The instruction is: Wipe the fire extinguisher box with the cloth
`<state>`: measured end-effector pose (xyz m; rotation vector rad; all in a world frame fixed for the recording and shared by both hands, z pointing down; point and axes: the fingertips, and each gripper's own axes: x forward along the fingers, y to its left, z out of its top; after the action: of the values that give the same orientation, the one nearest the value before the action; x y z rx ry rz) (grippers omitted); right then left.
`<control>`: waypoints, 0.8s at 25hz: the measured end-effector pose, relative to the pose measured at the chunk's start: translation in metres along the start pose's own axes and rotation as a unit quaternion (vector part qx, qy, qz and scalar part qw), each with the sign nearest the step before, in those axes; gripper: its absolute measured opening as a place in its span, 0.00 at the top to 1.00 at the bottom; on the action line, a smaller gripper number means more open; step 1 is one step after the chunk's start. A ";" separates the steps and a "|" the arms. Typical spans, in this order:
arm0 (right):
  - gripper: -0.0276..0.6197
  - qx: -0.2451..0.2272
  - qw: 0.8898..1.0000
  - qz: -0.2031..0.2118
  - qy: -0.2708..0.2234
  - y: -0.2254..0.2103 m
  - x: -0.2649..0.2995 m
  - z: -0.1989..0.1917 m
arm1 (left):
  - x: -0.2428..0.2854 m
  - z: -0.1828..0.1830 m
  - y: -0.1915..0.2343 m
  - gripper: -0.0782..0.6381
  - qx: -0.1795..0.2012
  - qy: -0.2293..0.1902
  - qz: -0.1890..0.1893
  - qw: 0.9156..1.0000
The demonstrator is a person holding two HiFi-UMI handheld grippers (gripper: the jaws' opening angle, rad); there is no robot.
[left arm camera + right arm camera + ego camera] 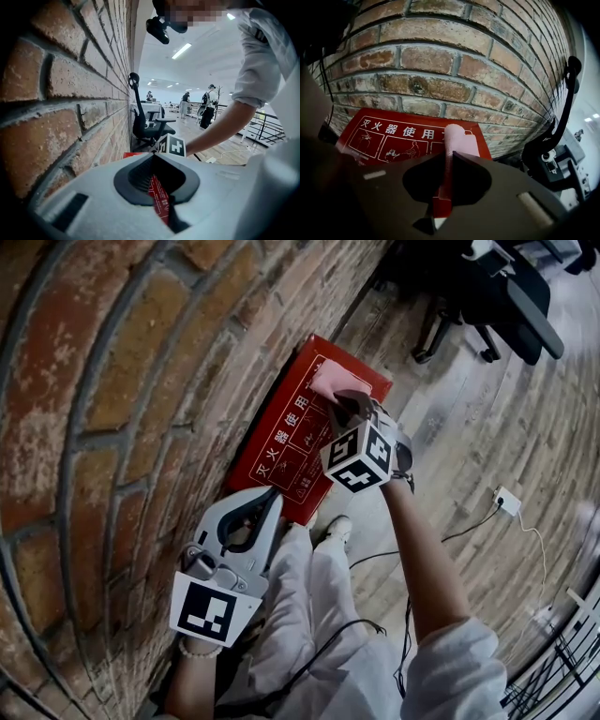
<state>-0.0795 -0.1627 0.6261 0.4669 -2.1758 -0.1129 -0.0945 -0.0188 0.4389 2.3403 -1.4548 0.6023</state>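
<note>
The red fire extinguisher box [292, 432] lies against the foot of the brick wall, its lid printed with white characters and pictures [393, 136]. My right gripper [349, 407] is over the box's far end, shut on a pink cloth [336, 378]. The cloth [457, 140] stands up between the jaws and rests on the lid. My left gripper [272, 498] hangs nearer me, just short of the box's near corner, shut with nothing in it. A strip of the box [159, 197] shows through the slit below its jaws [154, 157].
The brick wall [112, 381] fills the left. Black office chairs [487, 287] stand beyond the box on the wooden floor. A white plug block [507, 501] with cables lies at the right, and a black railing [562, 652] beyond. My shoe [336, 529] is beside the box.
</note>
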 end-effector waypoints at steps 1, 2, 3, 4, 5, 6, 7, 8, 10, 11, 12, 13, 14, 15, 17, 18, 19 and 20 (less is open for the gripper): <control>0.92 0.002 1.000 0.004 -0.003 0.005 -0.001 0.001 | 0.000 0.000 0.000 0.90 0.000 0.000 0.000 1.000; 0.92 0.002 1.000 0.007 -0.005 0.011 -0.002 0.002 | 0.000 0.000 0.000 0.90 0.000 0.000 0.000 1.000; 0.92 0.003 1.000 0.010 -0.007 0.016 -0.002 0.003 | 0.000 0.001 0.000 0.90 0.000 0.000 -0.001 1.000; 0.92 0.004 1.000 0.014 -0.010 0.021 -0.003 0.004 | -0.001 0.001 0.000 0.90 0.002 0.000 -0.001 1.000; 0.92 0.006 1.000 0.018 -0.012 0.027 -0.004 0.005 | -0.001 0.001 0.001 0.90 0.003 0.000 -0.001 1.000; 0.92 0.008 1.000 0.022 -0.015 0.032 -0.005 0.006 | -0.001 0.001 0.001 0.90 0.003 0.001 -0.001 1.000; 0.92 0.011 0.999 0.026 -0.018 0.038 -0.006 0.007 | -0.002 0.001 0.001 0.90 0.002 0.002 0.000 1.000; 0.92 0.014 0.999 0.029 -0.021 0.043 -0.007 0.008 | -0.002 0.001 0.002 0.90 0.002 0.002 0.000 1.000; 0.92 0.020 0.999 0.035 -0.026 0.053 -0.010 0.009 | -0.003 0.001 0.003 0.90 0.003 0.002 0.001 1.000; 0.92 0.023 0.999 0.038 -0.029 0.057 -0.011 0.010 | -0.003 0.000 0.003 0.90 0.004 0.002 0.001 1.000; 0.92 0.025 0.998 0.041 -0.032 0.062 -0.012 0.010 | -0.003 0.000 0.003 0.90 0.004 0.002 0.001 1.000; 0.92 0.028 0.998 0.045 -0.034 0.067 -0.013 0.010 | -0.004 0.000 0.004 0.90 0.005 0.002 0.000 1.000; 0.92 0.031 0.998 0.050 -0.037 0.072 -0.015 0.011 | -0.004 0.000 0.004 0.90 0.006 0.002 -0.001 1.000; 0.92 0.032 0.997 0.055 -0.038 0.078 -0.017 0.011 | -0.004 0.000 0.003 0.90 0.006 0.002 -0.001 1.000; 0.92 0.033 0.997 0.064 -0.042 0.090 -0.021 0.011 | -0.006 0.000 0.003 0.90 0.006 0.001 -0.001 1.000; 0.92 0.033 0.996 0.068 -0.043 0.096 -0.023 0.012 | -0.006 -0.001 0.002 0.90 0.005 0.001 -0.001 1.000; 0.92 0.032 0.996 0.073 -0.045 0.102 -0.025 0.013 | -0.007 -0.001 0.002 0.90 0.005 0.001 -0.001 1.000; 0.92 0.031 0.995 0.078 -0.047 0.109 -0.027 0.013 | -0.008 -0.001 0.002 0.90 0.005 0.001 -0.002 1.000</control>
<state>-0.1068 -0.0529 0.6244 0.3306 -2.3042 0.0198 -0.0997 -0.0134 0.4361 2.3492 -1.4502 0.6120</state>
